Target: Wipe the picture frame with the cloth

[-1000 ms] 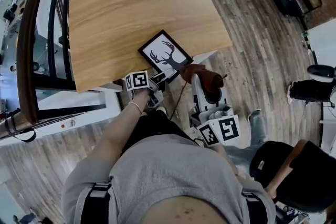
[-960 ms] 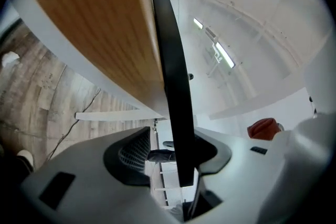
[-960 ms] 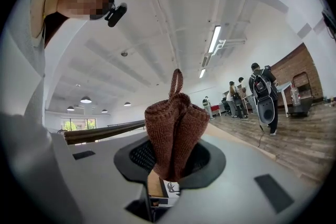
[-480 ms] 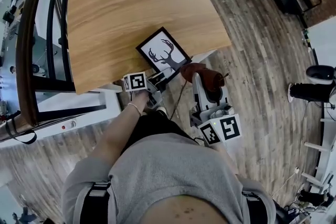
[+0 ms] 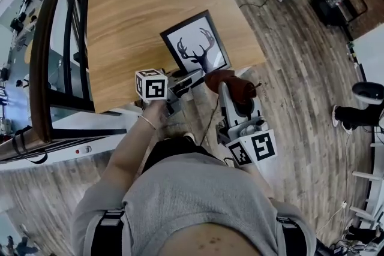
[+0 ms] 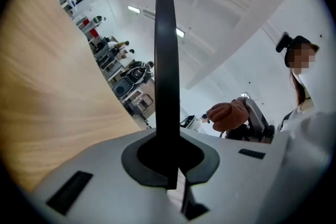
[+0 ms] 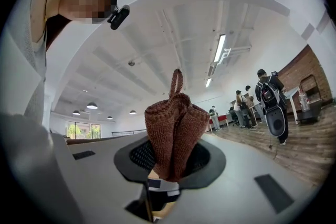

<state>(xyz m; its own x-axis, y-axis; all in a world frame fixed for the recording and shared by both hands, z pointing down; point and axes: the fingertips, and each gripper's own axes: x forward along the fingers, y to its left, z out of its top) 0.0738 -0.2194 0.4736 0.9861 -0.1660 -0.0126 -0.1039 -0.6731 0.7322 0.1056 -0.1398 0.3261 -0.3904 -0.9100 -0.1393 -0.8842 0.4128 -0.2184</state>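
- Head view: my left hand-held gripper pinches the lower edge of the picture frame. The frame is now lifted above the table and tilted, its deer print facing up at the camera. A second ago it lay flat by the table's near edge, with that gripper at its corner.
- Head view: my right hand-held gripper carries the brown cloth just beside the frame's lower right corner, off the table's edge and over the wooden floor. It sits much where it did before, so the raised frame has come closer to the cloth.
- Left gripper view: the jaws are pressed together on the frame's dark edge, which rises between them as a thin upright bar. The tabletop fills the left side. The bunched cloth shows at right, apart from the frame.
- Right gripper view: the jaws clamp the knitted cloth, which stands in upright folds with a small loop on top.
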